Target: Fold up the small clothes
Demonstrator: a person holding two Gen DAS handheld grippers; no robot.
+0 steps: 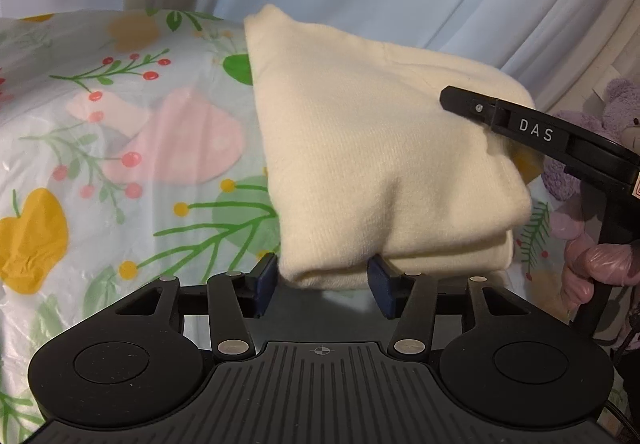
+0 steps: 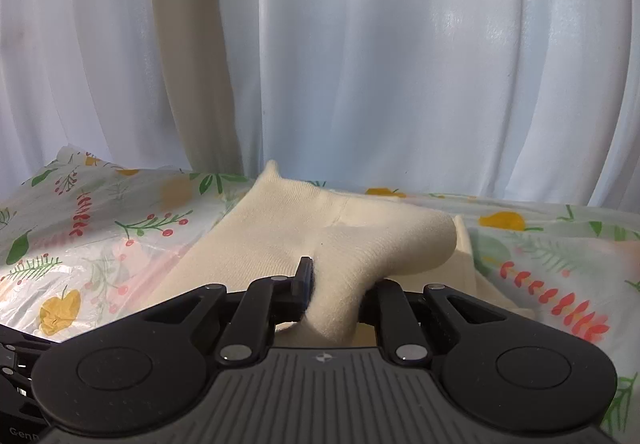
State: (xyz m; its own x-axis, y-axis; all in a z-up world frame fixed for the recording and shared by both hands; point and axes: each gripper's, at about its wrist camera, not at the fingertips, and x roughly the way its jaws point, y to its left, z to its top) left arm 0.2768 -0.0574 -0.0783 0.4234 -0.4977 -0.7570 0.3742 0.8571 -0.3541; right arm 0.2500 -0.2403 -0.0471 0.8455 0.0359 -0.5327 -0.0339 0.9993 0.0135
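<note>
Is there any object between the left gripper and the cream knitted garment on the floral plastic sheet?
Nothing visible stands between them. The folded cream knitted garment lies directly between the left gripper fingers; its near edge is there. The right gripper is already clamped on its fabric.

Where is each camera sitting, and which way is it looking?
Left wrist: sits on the left gripper, looks forward and down at the folded cream garment on the flowery cover; a gloved hand and the right gripper's arm show.
Right wrist: sits on the right gripper, looks more level toward the white curtain; its fingers pinch the garment.
Shared: garment, flowery cover, curtain.
</note>
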